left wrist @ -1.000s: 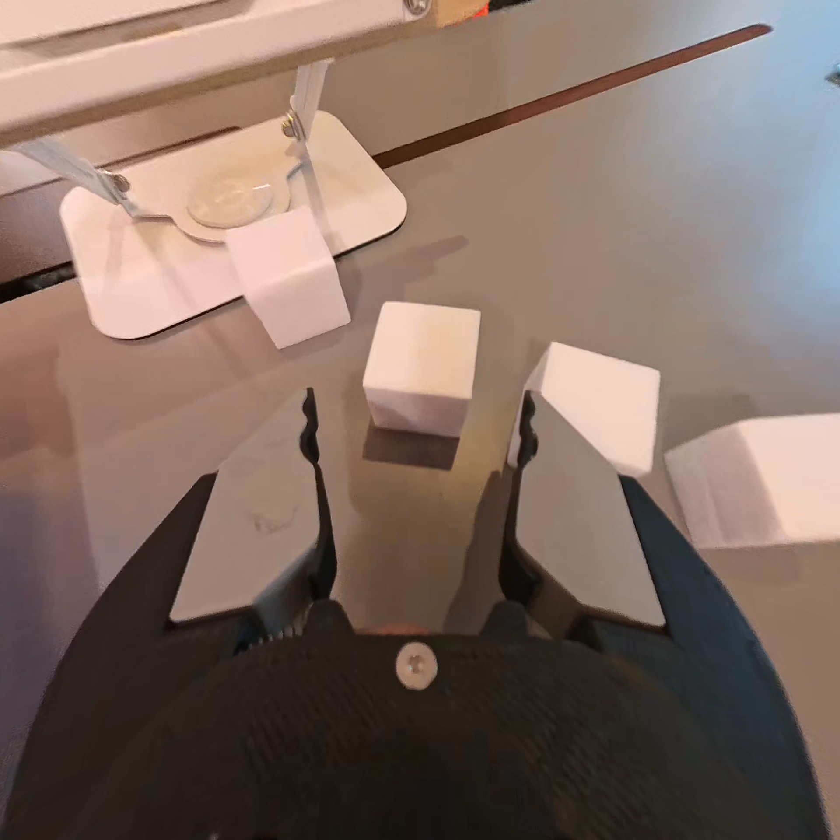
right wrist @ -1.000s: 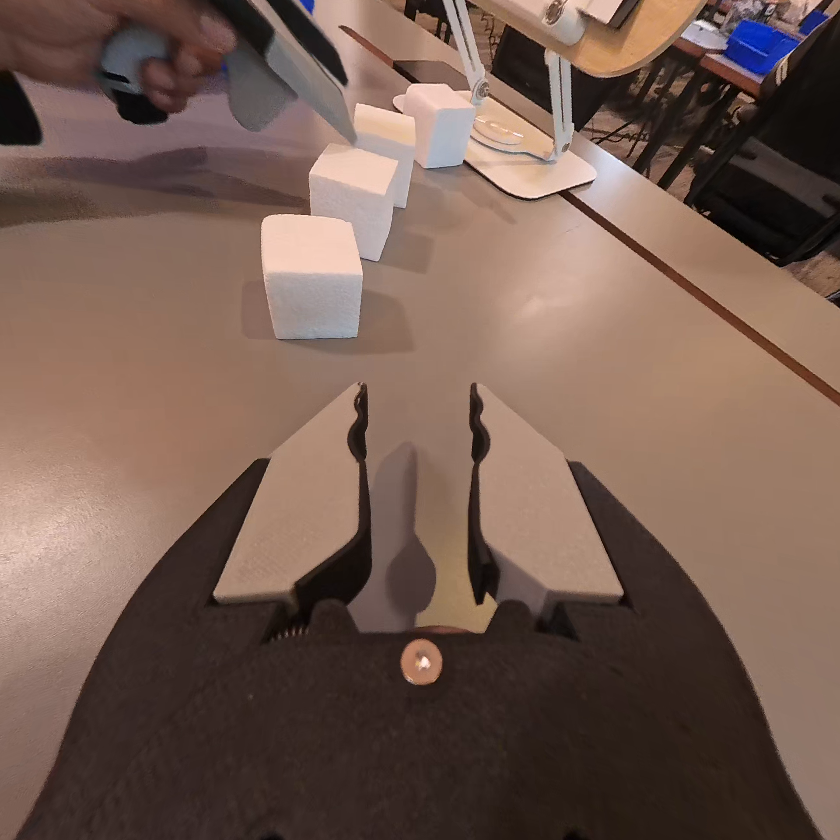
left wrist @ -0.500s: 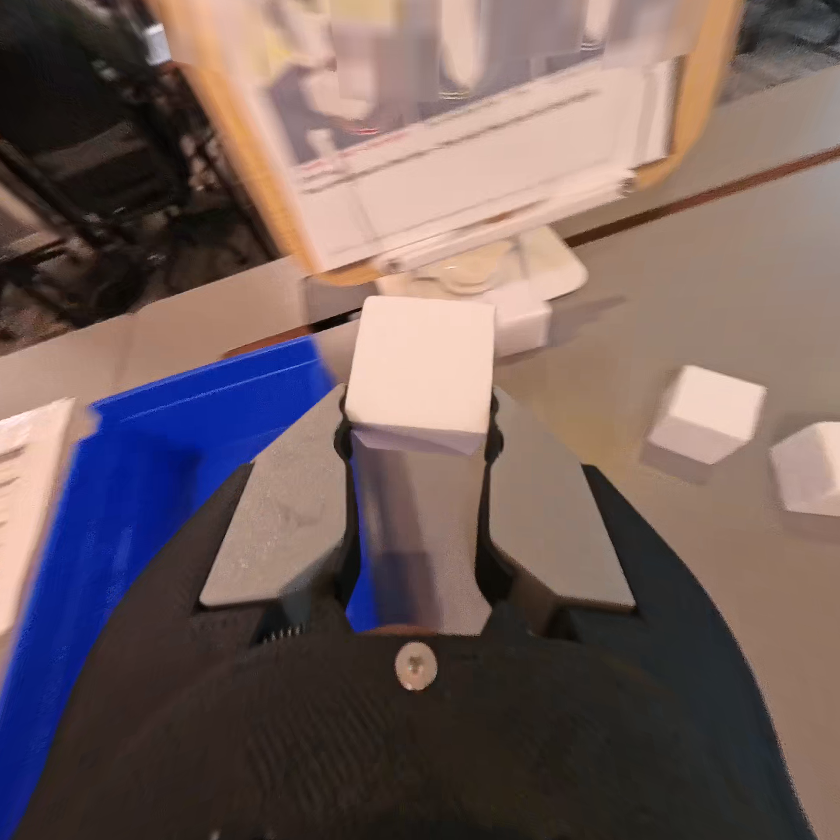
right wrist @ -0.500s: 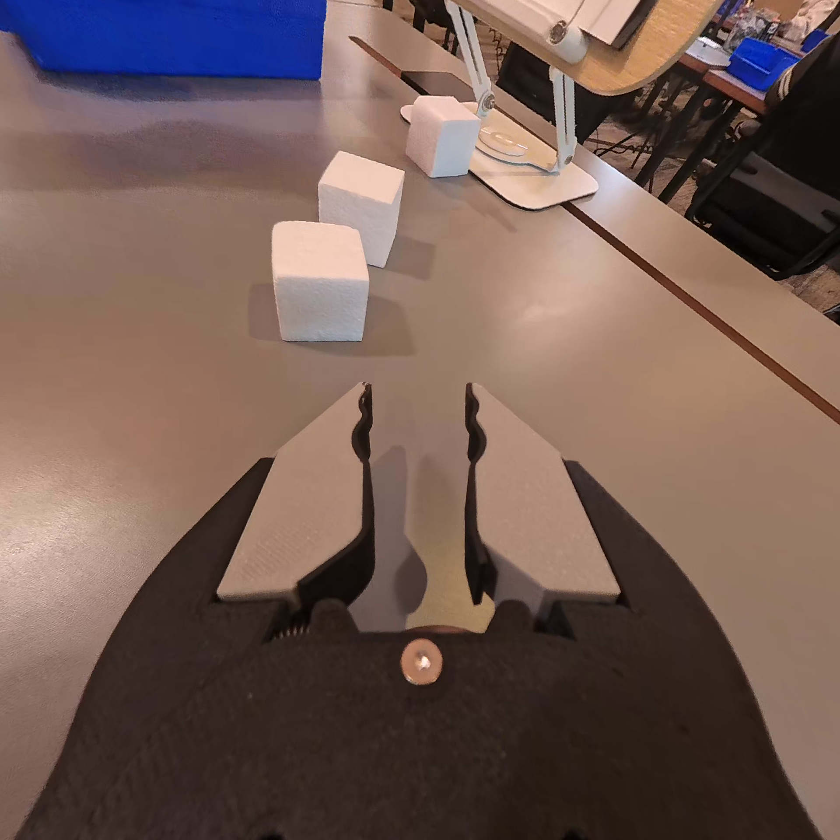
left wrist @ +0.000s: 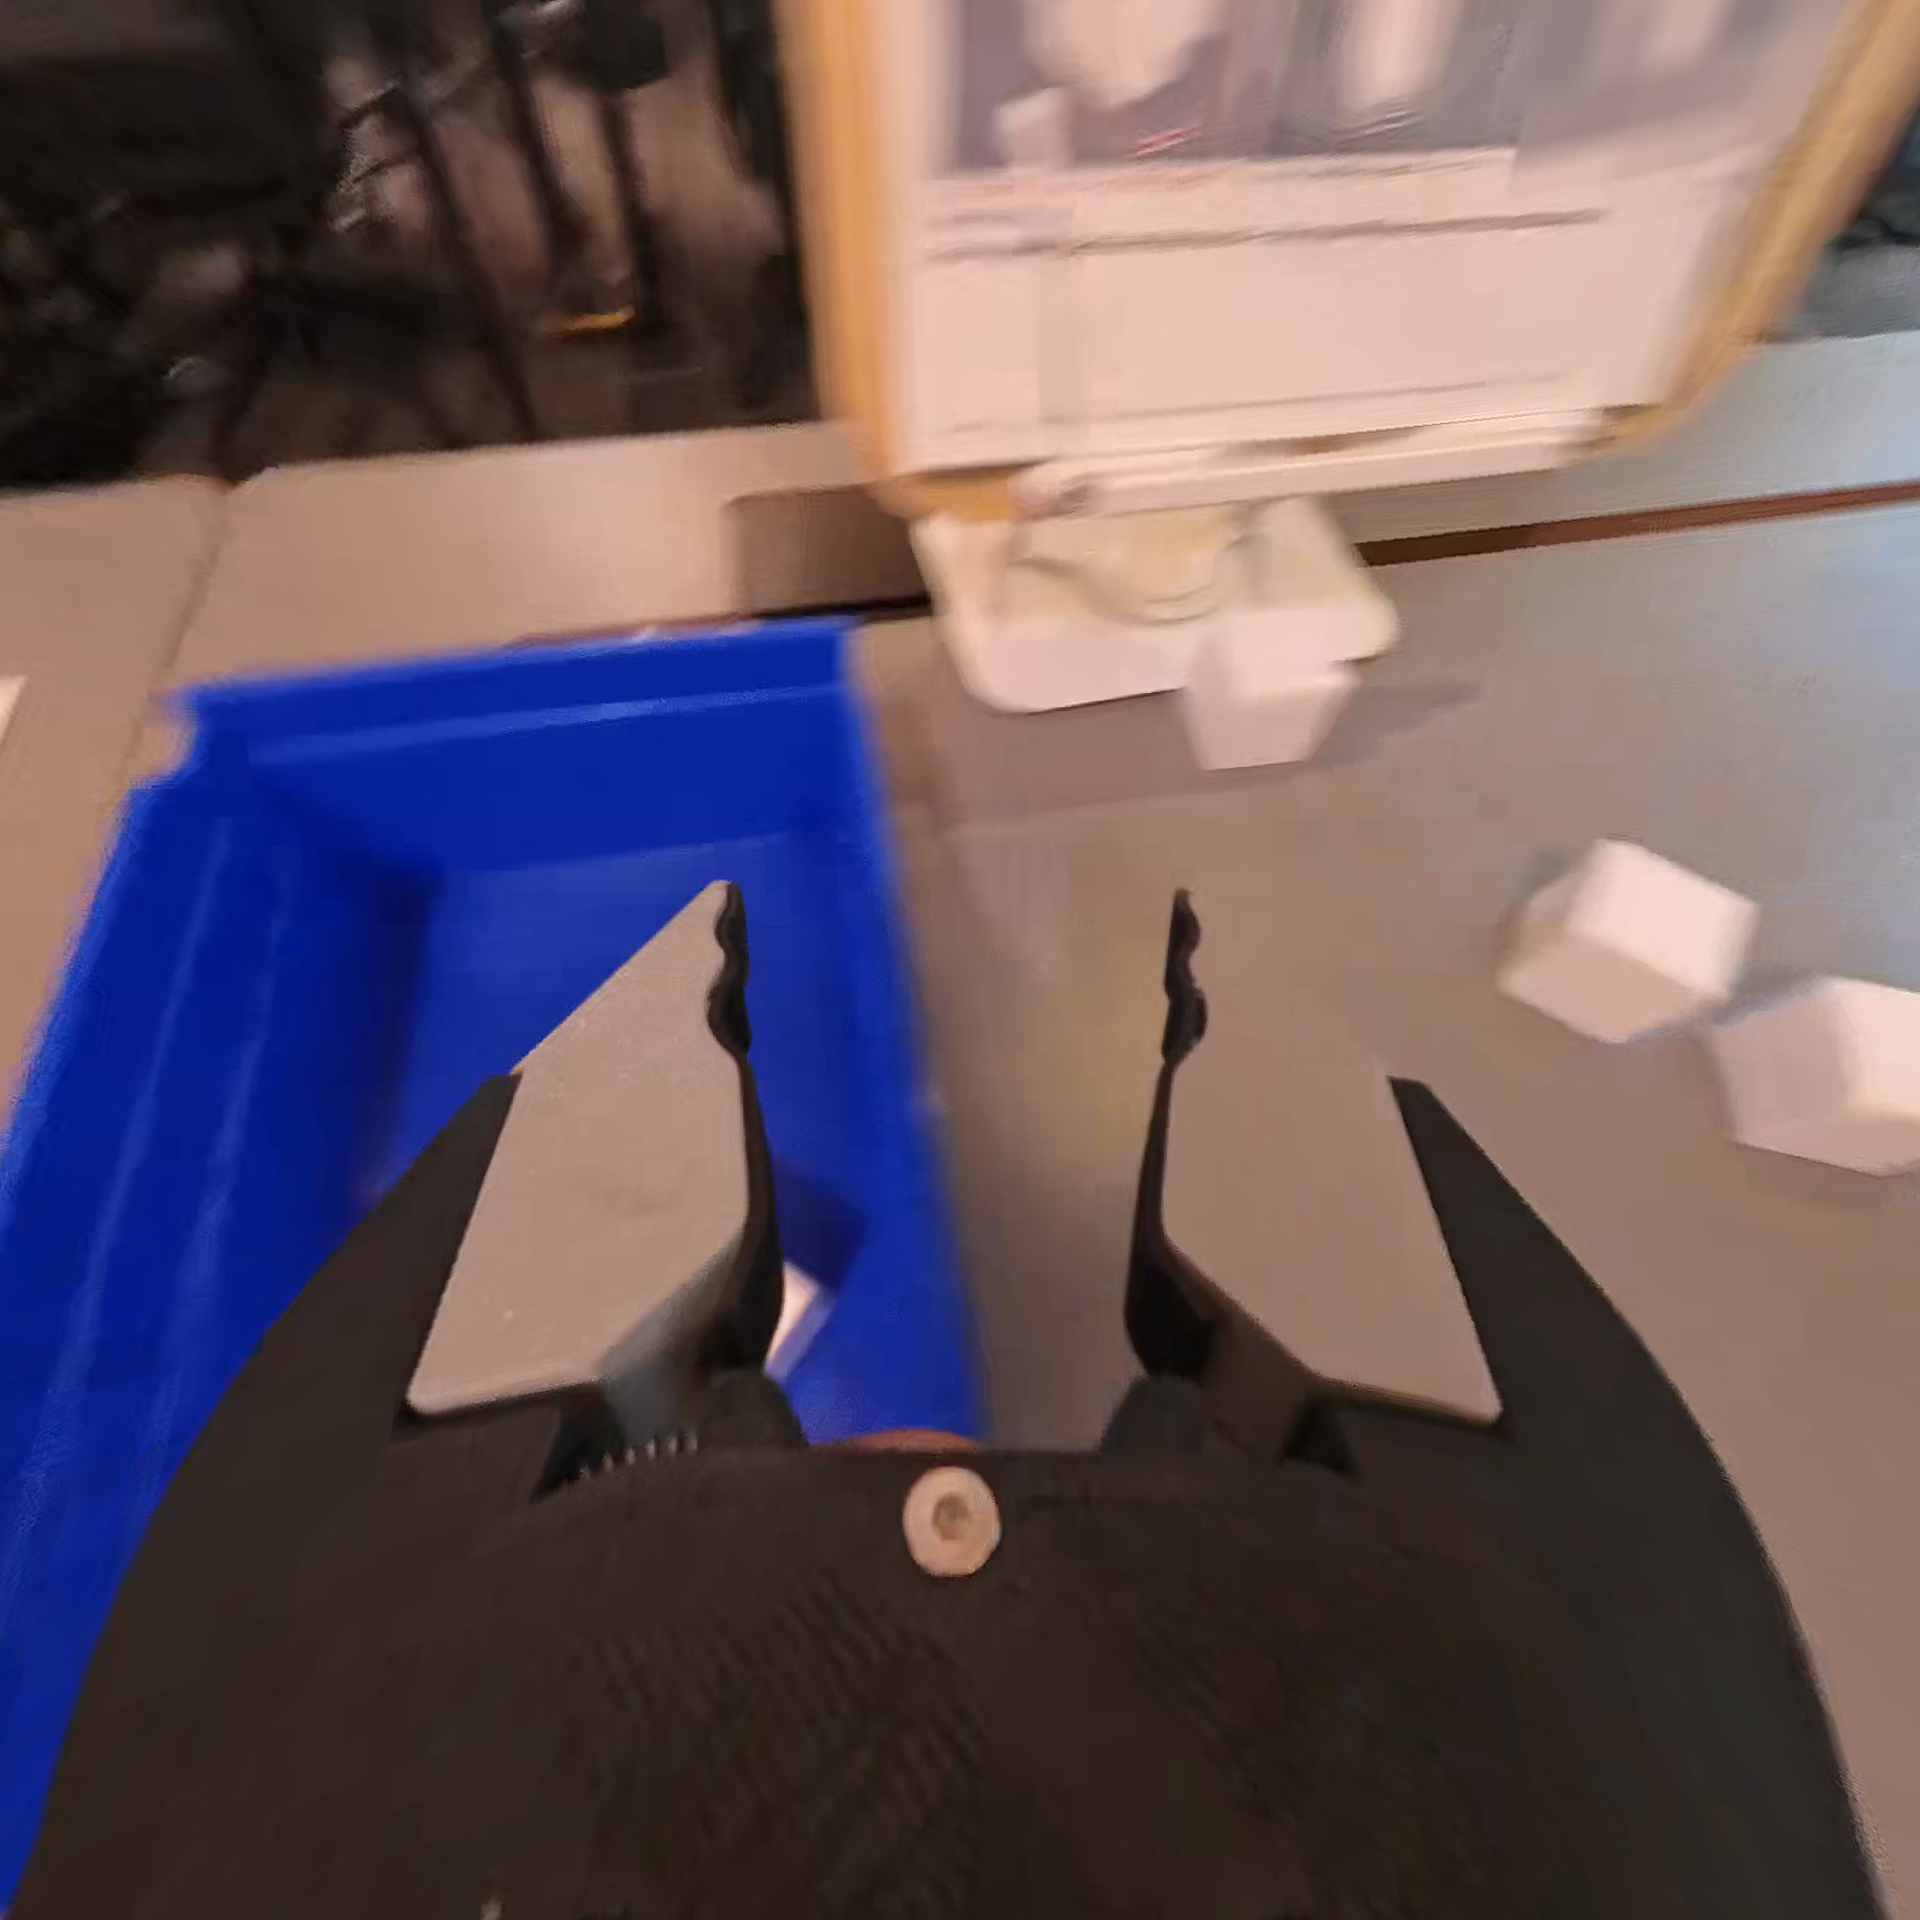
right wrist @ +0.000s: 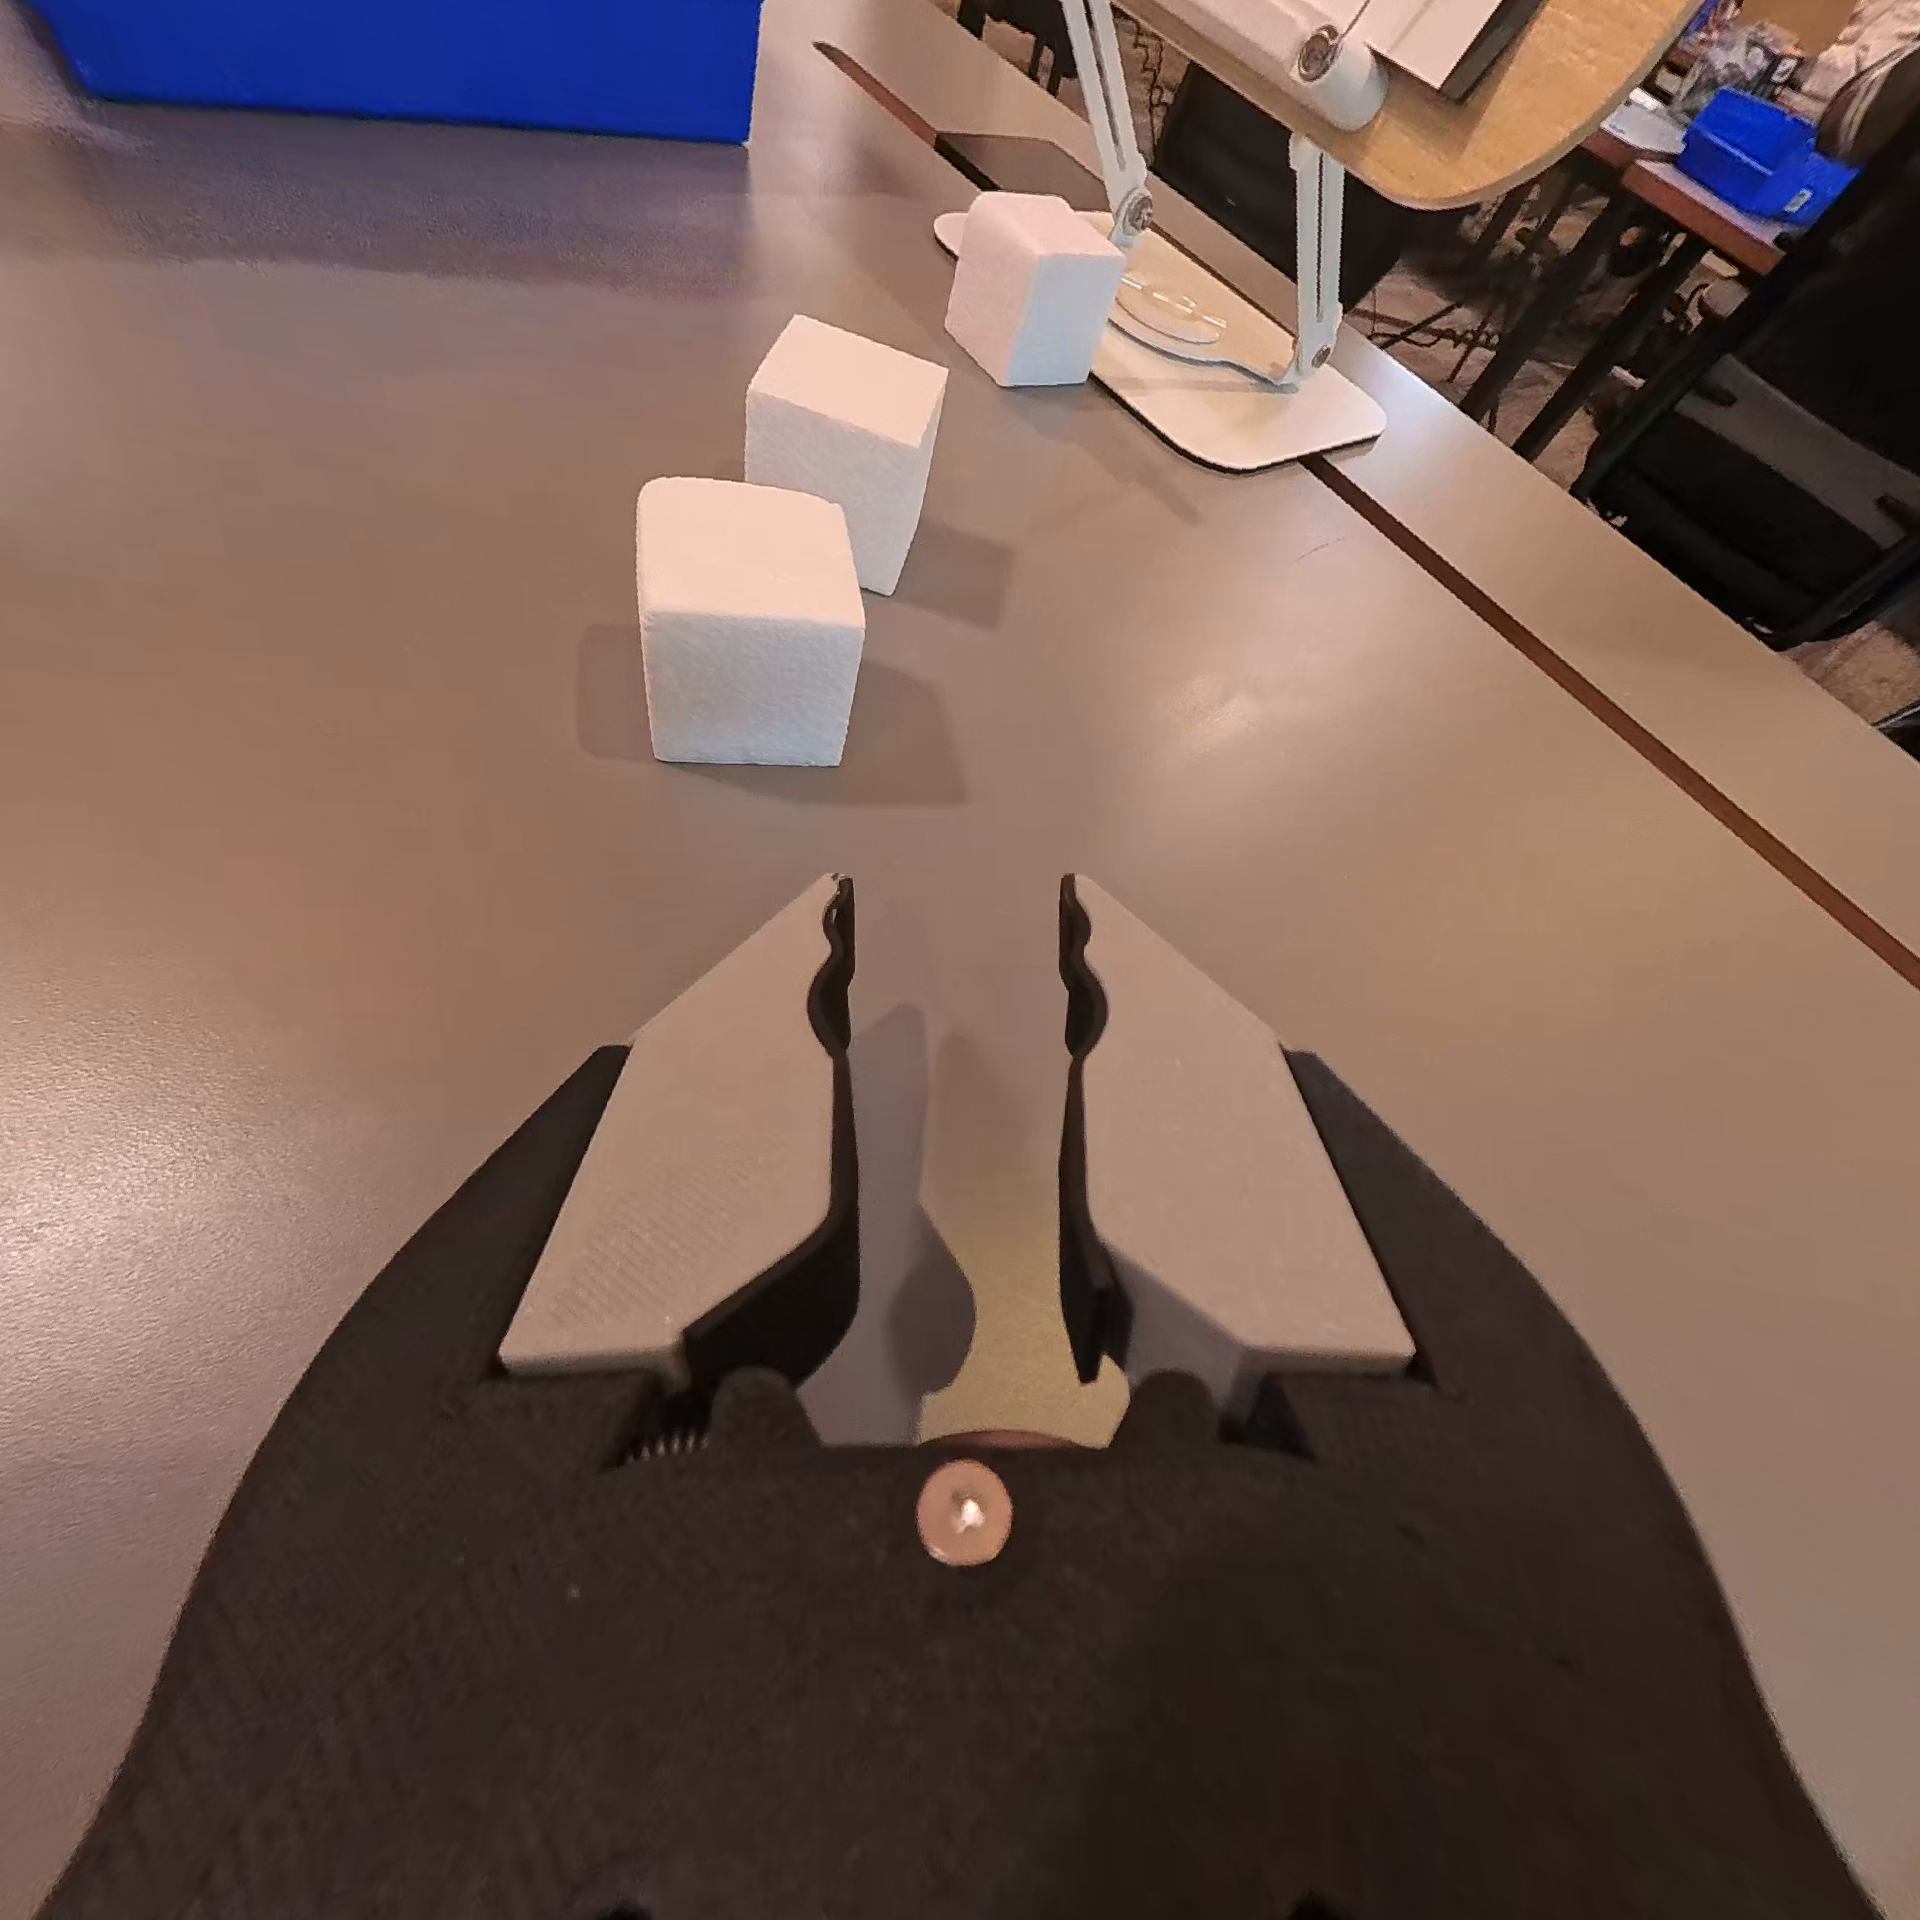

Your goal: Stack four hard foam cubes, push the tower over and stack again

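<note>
In the blurred left wrist view my left gripper (left wrist: 954,909) is open and empty, held above the right wall of a blue bin (left wrist: 312,935). A white corner of a foam cube (left wrist: 802,1317) shows low inside the bin, mostly hidden by my left finger. Three white foam cubes lie on the grey table to the right: one by the stand base (left wrist: 1262,696) and two close together (left wrist: 1631,940), (left wrist: 1829,1070). In the right wrist view my right gripper (right wrist: 956,899) is open and empty, low over the table, with the same three cubes in a row ahead (right wrist: 748,623), (right wrist: 842,447), (right wrist: 1029,286).
A white stand base (right wrist: 1247,405) with a tilted wooden board (right wrist: 1486,114) sits at the table's far edge, touching the farthest cube. The blue bin's side (right wrist: 416,52) is at the far left. A dark seam (right wrist: 1610,707) runs along the table. Chairs and desks stand beyond. Spacing between my two grippers at the tips: around 45 cm.
My left gripper closed on a cube, carried it left over the blue bin and opened; the cube now lies in the bin. The right gripper has barely moved.
</note>
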Tool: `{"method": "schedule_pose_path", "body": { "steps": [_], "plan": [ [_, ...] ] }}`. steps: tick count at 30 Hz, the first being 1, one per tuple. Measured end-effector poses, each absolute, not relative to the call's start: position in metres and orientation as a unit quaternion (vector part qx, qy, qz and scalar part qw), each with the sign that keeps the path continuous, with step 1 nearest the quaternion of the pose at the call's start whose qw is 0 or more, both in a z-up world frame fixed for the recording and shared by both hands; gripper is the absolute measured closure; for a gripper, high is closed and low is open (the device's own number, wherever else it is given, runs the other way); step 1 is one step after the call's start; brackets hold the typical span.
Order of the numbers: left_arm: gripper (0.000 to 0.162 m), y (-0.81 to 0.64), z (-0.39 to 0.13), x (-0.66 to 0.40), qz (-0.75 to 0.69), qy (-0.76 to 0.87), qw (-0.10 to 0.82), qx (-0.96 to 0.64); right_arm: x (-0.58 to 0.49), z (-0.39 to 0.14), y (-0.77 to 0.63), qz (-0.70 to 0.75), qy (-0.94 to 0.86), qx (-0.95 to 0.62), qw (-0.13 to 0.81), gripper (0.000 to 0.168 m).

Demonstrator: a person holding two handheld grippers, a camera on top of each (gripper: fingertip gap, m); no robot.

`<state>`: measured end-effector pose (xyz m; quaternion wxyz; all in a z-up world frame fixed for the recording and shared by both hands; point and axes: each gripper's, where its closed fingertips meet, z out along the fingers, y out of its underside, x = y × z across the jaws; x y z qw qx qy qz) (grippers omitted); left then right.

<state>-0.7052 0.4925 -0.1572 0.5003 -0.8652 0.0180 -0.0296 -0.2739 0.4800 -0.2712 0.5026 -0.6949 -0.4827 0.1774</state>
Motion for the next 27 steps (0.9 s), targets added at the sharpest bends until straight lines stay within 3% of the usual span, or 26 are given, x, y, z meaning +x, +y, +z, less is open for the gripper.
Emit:
{"method": "schedule_pose_path", "body": {
  "steps": [4, 11, 13, 14, 18, 23, 27],
  "plan": [
    [0.07, 0.505, -0.161, -0.563, -0.121, 0.177, 0.467, -0.858, -0.274, -0.272, 0.48, 0.176, -0.483, -0.695, 0.502, 0.131],
    [0.072, 0.543, -0.258, -0.443, -0.117, 0.267, 0.363, -0.885, -0.272, -0.269, 0.481, 0.171, -0.481, -0.693, 0.509, 0.132],
    [0.079, 0.552, -0.282, -0.444, -0.071, 0.272, 0.341, -0.897, -0.271, -0.268, 0.481, 0.172, -0.48, -0.693, 0.51, 0.132],
    [0.105, 0.553, -0.285, -0.443, -0.077, 0.27, 0.337, -0.899, -0.271, -0.267, 0.48, 0.173, -0.48, -0.693, 0.51, 0.132],
    [0.111, 0.548, -0.247, -0.48, -0.062, 0.237, 0.375, -0.894, -0.272, -0.265, 0.479, 0.174, -0.482, -0.689, 0.512, 0.133],
    [0.11, 0.524, -0.165, -0.611, 0.041, 0.15, 0.434, -0.888, -0.276, -0.263, 0.474, 0.177, -0.49, -0.682, 0.513, 0.133],
    [0.11, 0.503, -0.161, -0.727, 0.064, 0.039, 0.413, -0.908, -0.278, -0.264, 0.471, 0.175, -0.497, -0.679, 0.511, 0.133]
  ]
}}
